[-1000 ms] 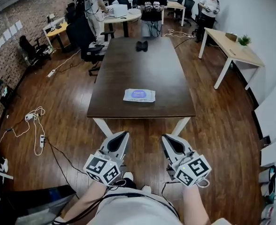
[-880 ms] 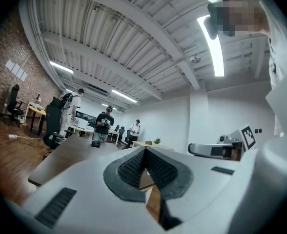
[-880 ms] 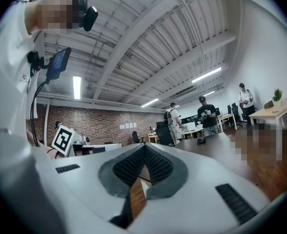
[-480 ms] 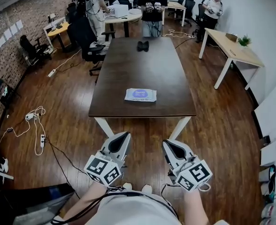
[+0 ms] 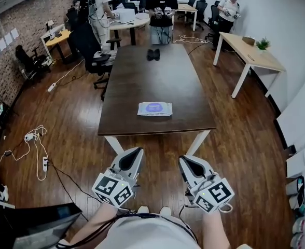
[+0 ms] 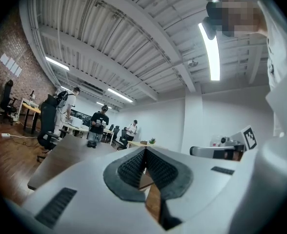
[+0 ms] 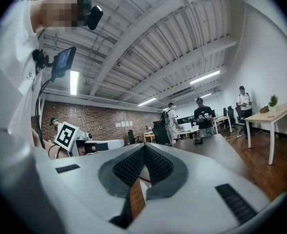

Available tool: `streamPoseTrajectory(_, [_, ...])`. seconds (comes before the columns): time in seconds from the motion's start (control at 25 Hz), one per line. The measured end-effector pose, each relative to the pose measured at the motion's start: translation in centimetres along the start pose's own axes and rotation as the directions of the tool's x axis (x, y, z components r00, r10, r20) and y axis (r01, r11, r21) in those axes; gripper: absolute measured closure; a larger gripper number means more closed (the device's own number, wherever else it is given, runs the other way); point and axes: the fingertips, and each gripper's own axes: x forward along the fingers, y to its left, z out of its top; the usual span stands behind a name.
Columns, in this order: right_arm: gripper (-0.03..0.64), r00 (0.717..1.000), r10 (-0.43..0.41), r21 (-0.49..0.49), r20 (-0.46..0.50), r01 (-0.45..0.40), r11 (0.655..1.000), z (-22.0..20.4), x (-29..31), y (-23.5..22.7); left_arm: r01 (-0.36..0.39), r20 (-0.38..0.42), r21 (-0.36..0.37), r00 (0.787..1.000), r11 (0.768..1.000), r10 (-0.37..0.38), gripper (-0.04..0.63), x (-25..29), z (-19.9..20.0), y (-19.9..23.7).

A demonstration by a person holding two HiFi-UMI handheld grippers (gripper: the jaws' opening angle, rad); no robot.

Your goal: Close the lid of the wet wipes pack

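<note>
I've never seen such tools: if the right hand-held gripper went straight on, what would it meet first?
Probably the dark table, at its near end, though the right hand-held gripper might pass just over it; height unclear.

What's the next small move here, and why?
Probably step forward to bring the left tool and right tool, both shut and empty, over the table: they hang short of it, and the wet wipes pack lies near its front edge.

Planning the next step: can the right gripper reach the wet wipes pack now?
Probably not yet: the right gripper hangs over the floor, short of the table; nothing blocks the pack.
</note>
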Motion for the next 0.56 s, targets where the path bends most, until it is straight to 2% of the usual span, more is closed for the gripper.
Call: streamPoseTrajectory(0.56, [0.611,0.998,-0.053,-0.009,-0.019,0.053,0.999,-1.1,-1.1,0.3,0.032,-0.028,-0.018,0.999,0.999,-0.032,0.594,-0.6,-1.3,-0.6])
